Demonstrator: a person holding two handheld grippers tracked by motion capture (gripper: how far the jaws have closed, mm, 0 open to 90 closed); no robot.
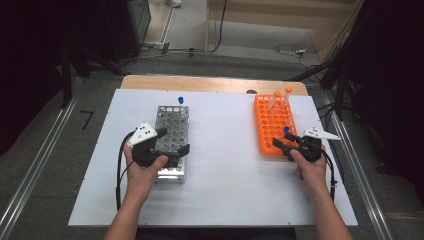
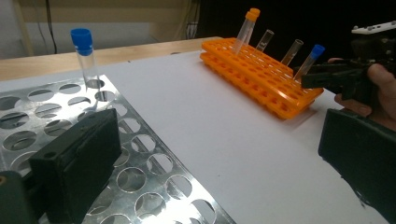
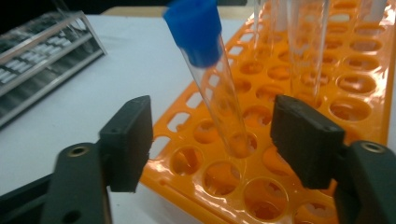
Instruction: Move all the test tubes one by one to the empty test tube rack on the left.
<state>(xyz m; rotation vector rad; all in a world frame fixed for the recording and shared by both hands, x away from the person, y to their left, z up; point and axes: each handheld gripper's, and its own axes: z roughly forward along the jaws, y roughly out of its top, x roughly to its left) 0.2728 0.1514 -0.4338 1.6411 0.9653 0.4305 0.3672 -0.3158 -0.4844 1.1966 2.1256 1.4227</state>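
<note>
A white board [image 1: 225, 165] is laid over the table, and two racks are set on it well apart: a metal rack [image 1: 172, 135] on the left and an orange rack [image 1: 272, 125] on the right. The right gripper [image 1: 286, 140] is held at the near end of the orange rack, with its jaws spread wide on either side of a blue-capped tube [image 3: 210, 79]; the tube is seen standing tilted in a hole in a near row of the rack, between the jaws, and neither pad [image 3: 128, 140] is touching it. In the left gripper view the same tube [image 2: 309, 61] is seen leaning at the near end of the orange rack [image 2: 261, 77], just beside the right gripper [image 2: 334, 77]. Farther along that rack an orange-capped tube [image 2: 246, 29] and two uncapped tubes [image 2: 264, 40] are seen leaning in their holes. The left gripper [image 1: 172, 142] is held over the near part of the metal rack, with its jaws spread apart and nothing between them; one jaw is seen low over the perforated top plate [image 2: 140, 182]. A second blue-capped tube [image 2: 85, 56] is seen standing upright in a hole at the far end of the metal rack.
</note>
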